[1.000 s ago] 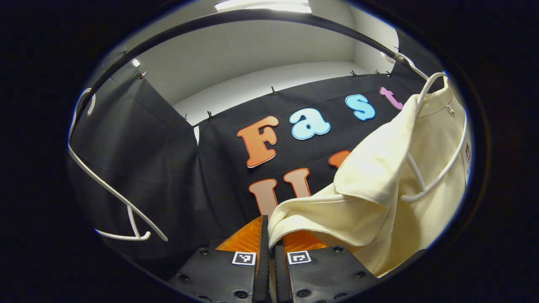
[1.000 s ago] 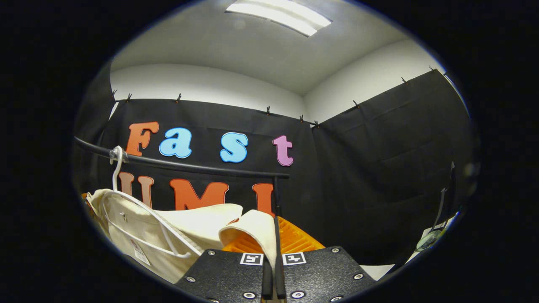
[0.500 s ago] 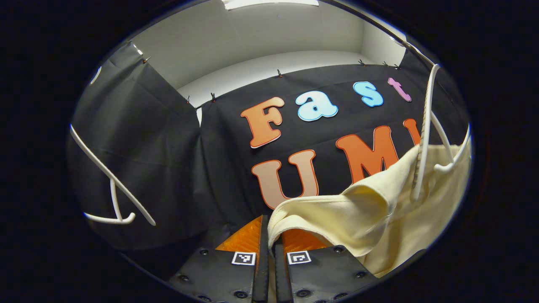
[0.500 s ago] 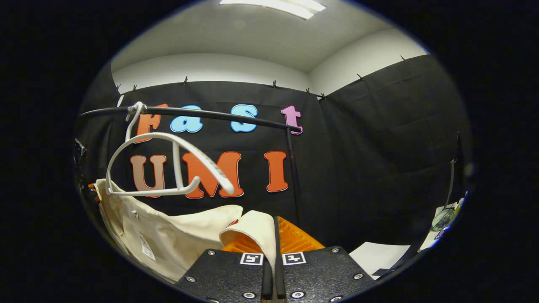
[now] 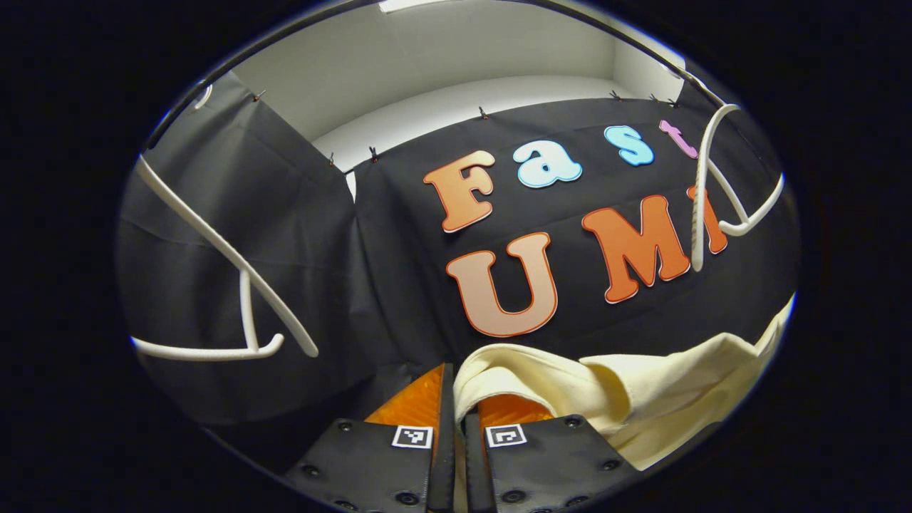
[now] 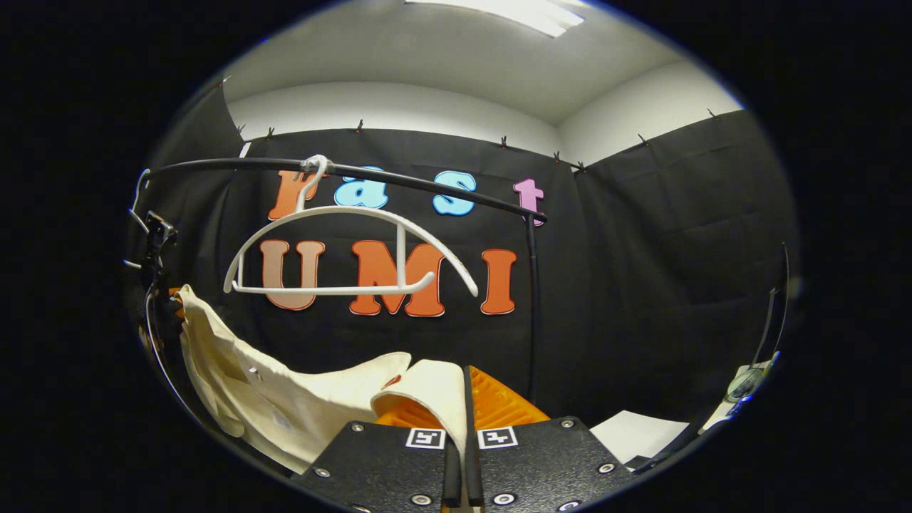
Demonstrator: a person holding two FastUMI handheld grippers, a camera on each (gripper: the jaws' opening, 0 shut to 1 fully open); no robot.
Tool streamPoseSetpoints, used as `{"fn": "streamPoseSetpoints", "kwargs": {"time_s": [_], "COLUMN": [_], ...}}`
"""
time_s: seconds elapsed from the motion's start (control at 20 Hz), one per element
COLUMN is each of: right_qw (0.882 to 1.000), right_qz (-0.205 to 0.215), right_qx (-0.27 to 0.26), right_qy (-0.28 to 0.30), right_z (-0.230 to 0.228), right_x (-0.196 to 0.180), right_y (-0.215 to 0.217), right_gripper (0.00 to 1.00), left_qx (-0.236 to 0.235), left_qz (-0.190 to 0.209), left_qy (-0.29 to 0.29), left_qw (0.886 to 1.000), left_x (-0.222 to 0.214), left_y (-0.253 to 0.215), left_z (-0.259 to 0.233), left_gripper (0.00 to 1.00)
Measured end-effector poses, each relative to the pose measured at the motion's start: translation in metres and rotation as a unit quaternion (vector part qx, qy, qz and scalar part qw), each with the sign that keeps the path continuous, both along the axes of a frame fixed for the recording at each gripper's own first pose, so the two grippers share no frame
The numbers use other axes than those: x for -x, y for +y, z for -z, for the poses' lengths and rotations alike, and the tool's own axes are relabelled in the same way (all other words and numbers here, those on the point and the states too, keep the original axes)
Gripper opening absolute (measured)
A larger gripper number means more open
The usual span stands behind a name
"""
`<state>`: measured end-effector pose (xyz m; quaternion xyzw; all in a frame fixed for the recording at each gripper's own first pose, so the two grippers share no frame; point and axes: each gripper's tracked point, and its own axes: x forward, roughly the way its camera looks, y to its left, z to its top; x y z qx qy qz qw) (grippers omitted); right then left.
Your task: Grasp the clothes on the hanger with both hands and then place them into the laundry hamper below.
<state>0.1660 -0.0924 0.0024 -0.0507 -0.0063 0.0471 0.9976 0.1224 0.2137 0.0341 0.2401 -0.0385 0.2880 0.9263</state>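
Note:
A cream garment (image 5: 662, 385) hangs slack between my two grippers, free of the hanger. In the left gripper view my left gripper (image 5: 456, 388) is shut on one folded edge of it, and the cloth trails off to the lower right. In the right gripper view my right gripper (image 6: 467, 392) is shut on another edge, and the garment (image 6: 285, 399) sags away to the left. The bare white hanger (image 6: 349, 249) hangs from the black rail (image 6: 442, 189) above the cloth. The same hanger (image 5: 702, 185) stands at the upper right of the left gripper view.
A second bare white hanger (image 5: 235, 285) hangs at the left of the left gripper view. The rail's black upright post (image 6: 531, 299) stands just behind the right gripper. A white sheet (image 6: 634, 434) lies low on the right, beside a small glassy object (image 6: 744, 385).
The garment has slid off the white hanger and dropped below it with both grippers still shut on it. The hanger now hangs bare and has swung round on the rail.

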Motion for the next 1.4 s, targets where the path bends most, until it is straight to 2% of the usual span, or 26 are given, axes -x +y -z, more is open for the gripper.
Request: {"fn": "streamPoseSetpoints", "kwargs": {"time_s": [0.15, 0.4, 0.6, 0.85, 1.0, 1.2, 1.4], "right_qw": [1.000, 0.998, 0.995, 0.990, 0.985, 0.979, 0.976], "right_qz": [-0.015, -0.052, -0.095, -0.131, -0.151, -0.140, -0.076], "right_qx": [0.000, -0.010, -0.017, -0.017, -0.035, -0.046, -0.031], "right_qy": [0.003, 0.012, 0.025, 0.046, 0.077, 0.140, 0.200], "right_z": [-0.002, 0.002, 0.011, 0.036, 0.062, 0.114, 0.177], "right_x": [0.016, 0.039, 0.056, 0.071, 0.081, 0.085, 0.094], "right_y": [0.014, 0.044, 0.086, 0.128, 0.147, 0.153, 0.128], "right_gripper": [0.02, 0.02, 0.02, 0.02, 0.02, 0.02, 0.03], "left_qx": [0.005, 0.007, 0.087, 0.159, 0.203, 0.231, 0.272], "left_qz": [0.024, 0.112, 0.200, 0.264, 0.288, 0.300, 0.272], "left_qy": [-0.002, 0.002, 0.028, 0.066, 0.092, 0.145, 0.197], "left_qw": [1.000, 0.994, 0.976, 0.949, 0.931, 0.914, 0.902], "left_x": [0.015, 0.037, 0.051, 0.065, 0.073, 0.086, 0.097], "left_y": [-0.016, -0.079, -0.147, -0.204, -0.228, -0.245, -0.240], "left_z": [0.004, 0.021, 0.056, 0.093, 0.116, 0.158, 0.205], "left_gripper": [0.13, 0.11, 0.11, 0.11, 0.11, 0.11, 0.11]}}
